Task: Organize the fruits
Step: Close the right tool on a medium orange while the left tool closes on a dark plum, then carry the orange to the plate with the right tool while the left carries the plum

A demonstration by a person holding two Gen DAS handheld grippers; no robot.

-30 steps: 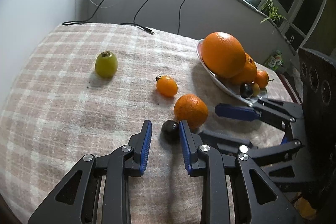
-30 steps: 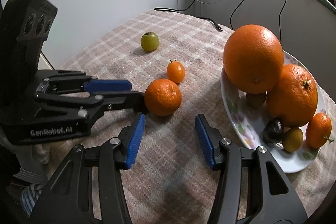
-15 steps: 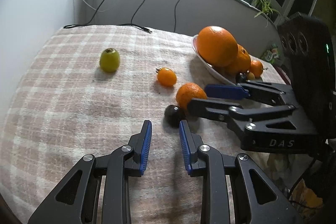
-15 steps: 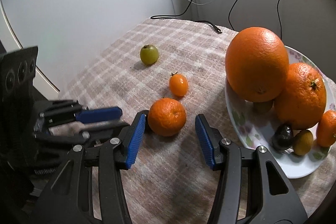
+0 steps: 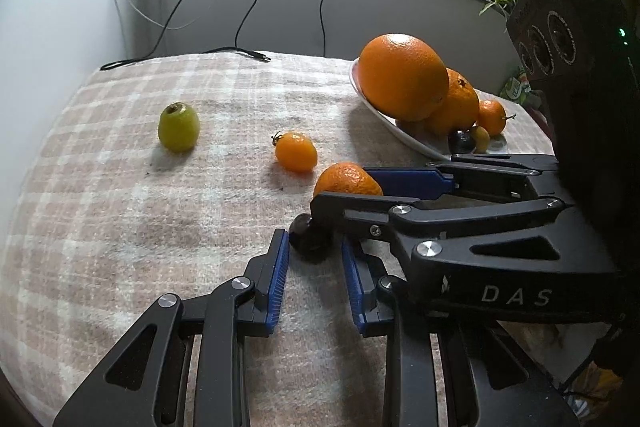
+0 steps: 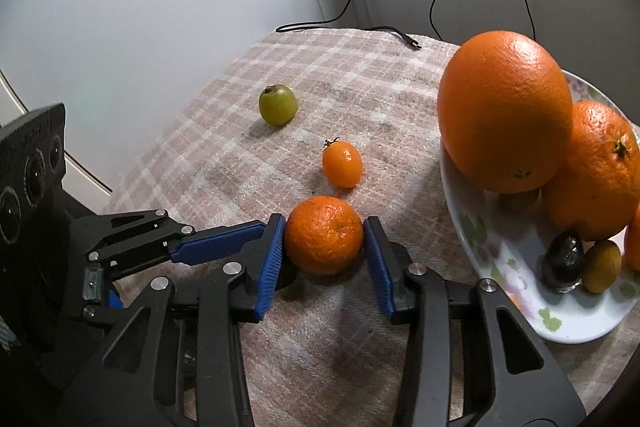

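From the left wrist view, the left gripper [image 5: 312, 247] points down at the counter [image 5: 120, 227], which is covered in a plaid cloth, and its blue pads stand on either side of a small dark fruit [image 5: 306, 235]; the left pad's tip looks to be against the fruit while the right pad seems to stand a little off it, though the right gripper's finger hides part of that fruit, so a firm pinch cannot be made out. The right gripper [image 5: 348, 187] reaches in from the right with the mandarin [image 5: 346, 181] between its fingers. Farther off on the cloth lie an orange cherry tomato [image 5: 296, 151] and, well apart to the left, a green fruit [image 5: 179, 127]. A white plate [image 5: 416, 143] at the right holds a large orange [image 5: 402, 81] and several smaller fruits. From the right wrist view, the right gripper [image 6: 324, 237] has just been closing its jaws and now both blue pads touch the sides of the mandarin [image 6: 323, 235], which sits on the cloth. The left gripper [image 6: 276, 267] comes in from the left, its tip just behind the right gripper's left finger. The cherry tomato [image 6: 342, 164] lies just beyond the mandarin, the green fruit [image 6: 278, 105] farther back, and the flowered plate [image 6: 500, 267] with the large orange [image 6: 504, 111] stands at the right.
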